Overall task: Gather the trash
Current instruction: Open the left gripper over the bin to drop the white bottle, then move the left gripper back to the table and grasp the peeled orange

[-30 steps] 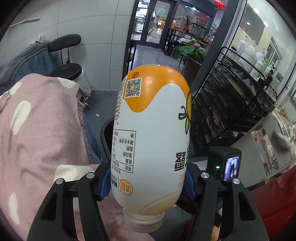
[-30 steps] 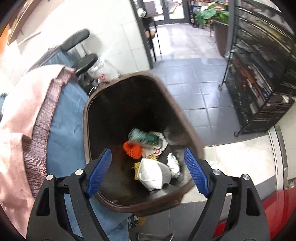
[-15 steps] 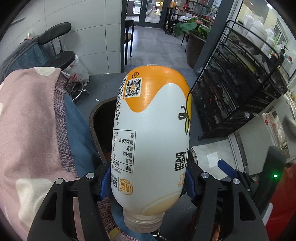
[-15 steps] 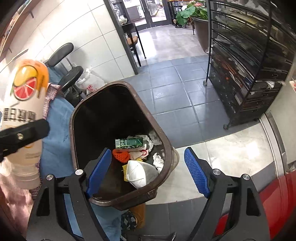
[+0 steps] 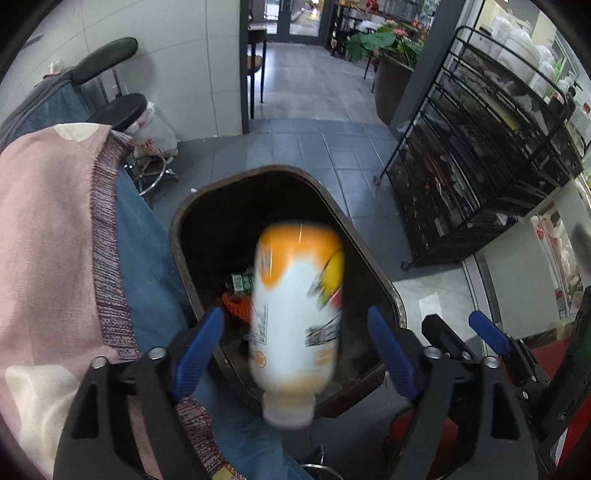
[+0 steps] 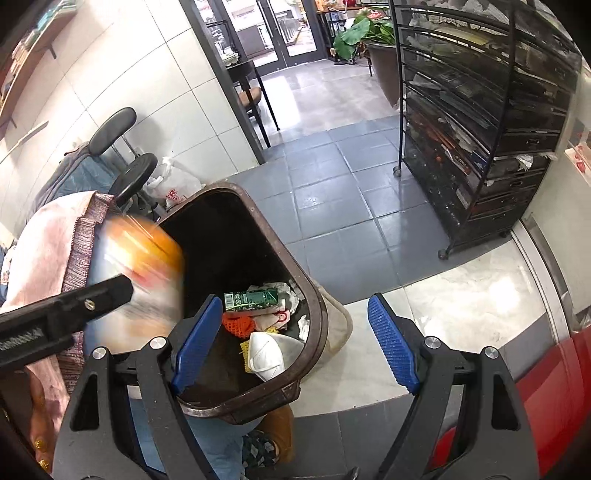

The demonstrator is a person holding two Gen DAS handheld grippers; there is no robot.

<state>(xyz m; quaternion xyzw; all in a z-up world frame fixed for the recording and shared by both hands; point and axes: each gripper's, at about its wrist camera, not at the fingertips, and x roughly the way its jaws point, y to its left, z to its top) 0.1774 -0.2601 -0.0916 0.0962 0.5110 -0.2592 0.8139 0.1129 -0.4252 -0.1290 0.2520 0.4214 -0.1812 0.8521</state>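
Grey tiled floor point(image 6: 332, 206) — white tiled wall point(image 5: 192, 74) left, black wire rack point(image 6: 480, 129) right, glass doors point(image 6: 280, 29) far, potted plant point(image 5: 384, 40).

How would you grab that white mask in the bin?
Probably from straight above, since the brown bin's walls block every side. The white mask lies on top of the other trash by the near wall. Pinch its thin folded edge rather than the bulging cup, which could slip.
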